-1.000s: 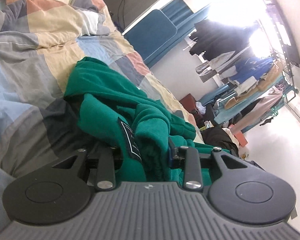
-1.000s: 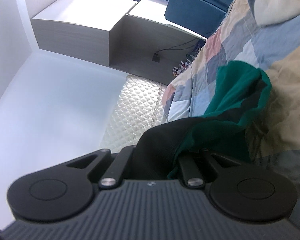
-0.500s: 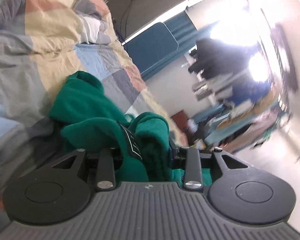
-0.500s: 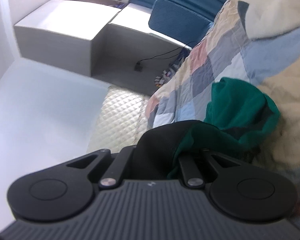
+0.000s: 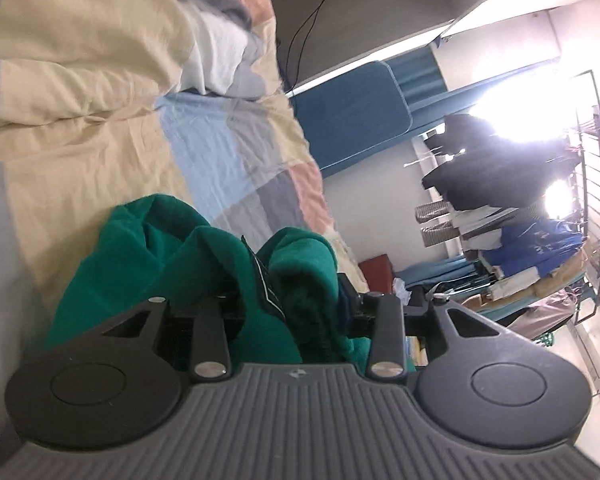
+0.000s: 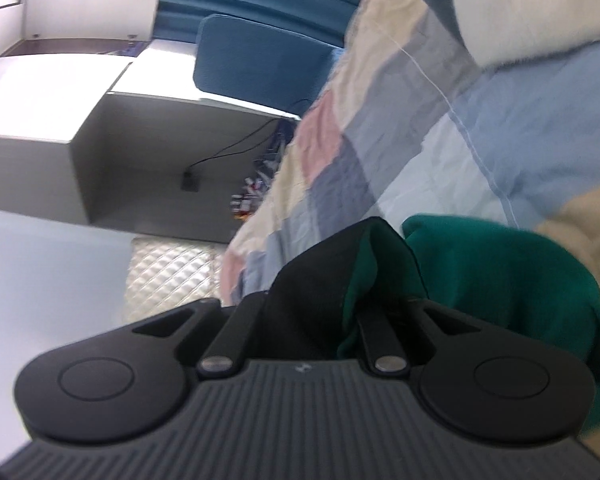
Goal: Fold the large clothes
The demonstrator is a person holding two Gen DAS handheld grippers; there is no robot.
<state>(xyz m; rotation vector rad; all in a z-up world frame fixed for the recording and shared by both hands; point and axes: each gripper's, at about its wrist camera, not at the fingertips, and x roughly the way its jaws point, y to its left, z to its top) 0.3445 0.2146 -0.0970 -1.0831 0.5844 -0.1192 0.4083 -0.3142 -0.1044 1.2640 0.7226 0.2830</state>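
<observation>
Left gripper (image 5: 296, 312) jaws are opening around the bunched green sweatshirt (image 5: 204, 264) while the right gripper (image 6: 312, 320) is clamped on its hem, so the fold could flop loose onto the bed (image 5: 100, 120).

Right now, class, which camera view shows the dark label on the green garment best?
The left wrist view: the label runs across the green garment. The right wrist view shows green and dark cloth, but no label.

Daylight from a window (image 5: 512, 120) blew out to white glare; both fisheye views were motion-blurred, edges curved.
</observation>
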